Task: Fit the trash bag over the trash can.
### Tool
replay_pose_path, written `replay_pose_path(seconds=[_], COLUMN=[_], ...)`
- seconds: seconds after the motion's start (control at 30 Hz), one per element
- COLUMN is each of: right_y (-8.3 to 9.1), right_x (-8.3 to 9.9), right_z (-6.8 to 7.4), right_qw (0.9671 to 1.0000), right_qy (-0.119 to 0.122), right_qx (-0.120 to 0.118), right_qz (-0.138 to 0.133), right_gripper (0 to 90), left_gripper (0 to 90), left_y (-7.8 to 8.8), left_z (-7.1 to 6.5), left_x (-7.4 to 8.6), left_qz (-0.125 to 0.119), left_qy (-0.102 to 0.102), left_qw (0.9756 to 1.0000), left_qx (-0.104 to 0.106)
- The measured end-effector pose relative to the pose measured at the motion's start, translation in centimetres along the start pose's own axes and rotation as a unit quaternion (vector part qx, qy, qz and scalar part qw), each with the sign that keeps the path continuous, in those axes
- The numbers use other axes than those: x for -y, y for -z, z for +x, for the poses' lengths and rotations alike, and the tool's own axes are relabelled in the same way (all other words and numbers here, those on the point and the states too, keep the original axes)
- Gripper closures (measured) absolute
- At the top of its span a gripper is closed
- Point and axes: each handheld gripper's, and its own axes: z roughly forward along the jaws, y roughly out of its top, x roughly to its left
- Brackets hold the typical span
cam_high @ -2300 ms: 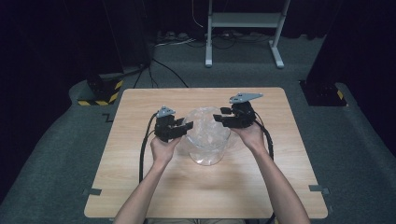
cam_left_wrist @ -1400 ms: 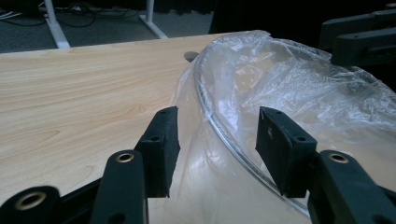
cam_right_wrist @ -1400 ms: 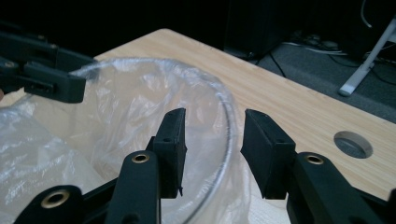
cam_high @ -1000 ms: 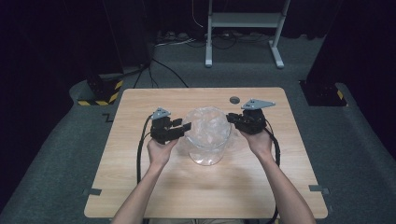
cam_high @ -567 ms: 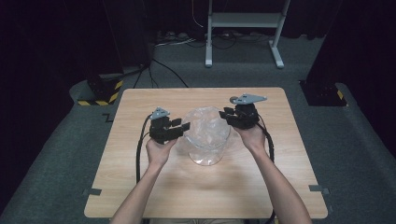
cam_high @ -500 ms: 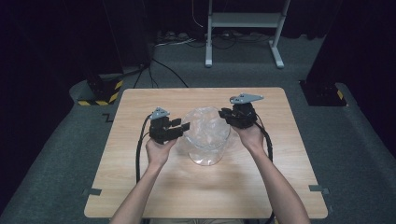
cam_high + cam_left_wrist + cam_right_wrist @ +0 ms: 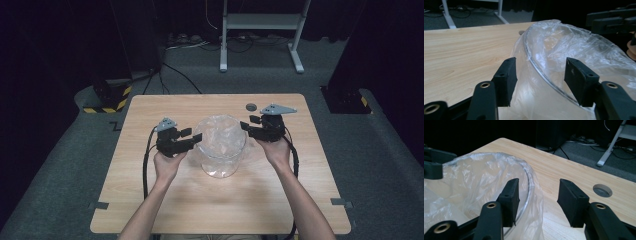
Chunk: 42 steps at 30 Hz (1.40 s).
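1. A clear glass bowl (image 7: 220, 150) lined with a thin plastic bag (image 7: 220, 136) stands on the wooden table (image 7: 150, 200), about midway between its left and right edges and a little nearer the far edge than the near one.
2. The bag's film is crumpled inside the bowl and folded outward over the rim (image 7: 541, 72), hanging down the outside wall.
3. The left gripper (image 7: 192, 140) sits at the bowl's left side, held in the person's left hand (image 7: 167, 165). In the left gripper view its jaws stand apart and straddle the rim, with film and glass in the gap. The pads do not press on either, so it is released. Its jaws have just been opening.
4. The right gripper (image 7: 248, 128) sits at the bowl's far right side, held in the right hand (image 7: 276, 150). In the right gripper view its jaws are spread wide; the rim and the draped film pass between them, close by the left-hand pad, while the other pad is over bare wood. It grasps nothing. Its jaws have just been opening.
5. A round hole (image 7: 251, 106) lies in the tabletop near the far edge, just beyond the right gripper.
6. A cable (image 7: 146, 165) trails from the left gripper toward the near edge.
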Motion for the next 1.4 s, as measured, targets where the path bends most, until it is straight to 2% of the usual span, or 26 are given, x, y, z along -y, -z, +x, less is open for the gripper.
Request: replay_pose_path(seconds=[0.17,0.33,0.6,0.7,0.8,0.97,1.4], right_y=[0.7,1.7,3.1,3.9,4.6,5.5,6.5], right_x=[0.6,1.3,2.8,3.3,3.7,4.6,6.1], right_z=[0.0,-0.2,-0.6,-0.7,-0.8,-1.0,-1.0], right_qw=[0.9999,0.9996,0.9989,0.9984,0.9981,0.9974,0.9965], right_qy=[-0.007,-0.015,-0.025,-0.032,-0.035,-0.044,-0.054], right_qx=[0.005,0.008,0.01,0.01,0.011,0.013,0.009], right_qz=[-0.015,-0.025,-0.039,-0.046,-0.049,-0.055,-0.063], right_gripper=[46.4,44.8,43.2,43.0,42.2,41.3,40.5], left_gripper=[38.0,36.2,34.9,34.0,33.9,33.9,33.0], left_y=[0.7,1.1,1.8,2.1,2.5,3.2,4.4], left_z=[0.1,0.2,-0.1,0.0,0.0,0.2,0.7], left_x=[0.0,0.0,0.2,0.4,0.5,0.6,1.6], left_qz=[-0.001,-0.002,-0.001,-0.004,-0.005,-0.012,-0.01], left_qy=[-0.013,-0.015,-0.035,-0.03,-0.033,-0.027,-0.025], left_qw=[0.9999,0.9998,0.9989,0.9992,0.9989,0.9991,0.9984], left_qx=[-0.008,-0.015,-0.03,-0.025,-0.034,-0.031,-0.049])
